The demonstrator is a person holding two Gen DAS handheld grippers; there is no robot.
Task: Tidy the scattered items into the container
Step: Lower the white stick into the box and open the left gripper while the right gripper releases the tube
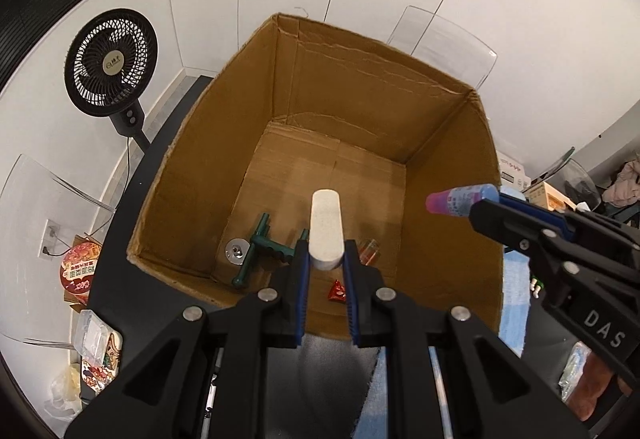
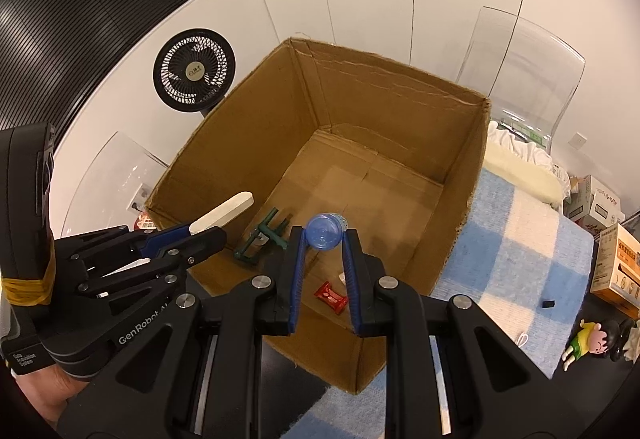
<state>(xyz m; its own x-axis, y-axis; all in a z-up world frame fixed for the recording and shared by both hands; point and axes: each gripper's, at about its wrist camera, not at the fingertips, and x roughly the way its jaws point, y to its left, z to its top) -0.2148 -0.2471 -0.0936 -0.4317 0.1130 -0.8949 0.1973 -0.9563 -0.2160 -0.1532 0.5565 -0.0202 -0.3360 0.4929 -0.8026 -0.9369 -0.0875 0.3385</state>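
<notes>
Our left claw (image 1: 326,259) is clamped on a flat white oblong block (image 1: 326,229), sticking out forward over the open cardboard box (image 1: 340,87). Off to its right, our right claw (image 2: 322,239) is pinching a small blue bottle (image 2: 323,232) with a pink cap, also above the box. Down below both claws on the box floor we've got a green metal tool (image 1: 260,249), a red candy wrapper (image 2: 331,296) and a silver disc (image 1: 236,251).

— Where is there room inside the cardboard box (image 1: 352,87)?
— Its open top and the far floor are bare.
— What blocks the near floor?
— A green tool (image 1: 260,251), a metal disc (image 1: 236,251) and a red wrapper (image 2: 330,296) crowd the near wall.
</notes>
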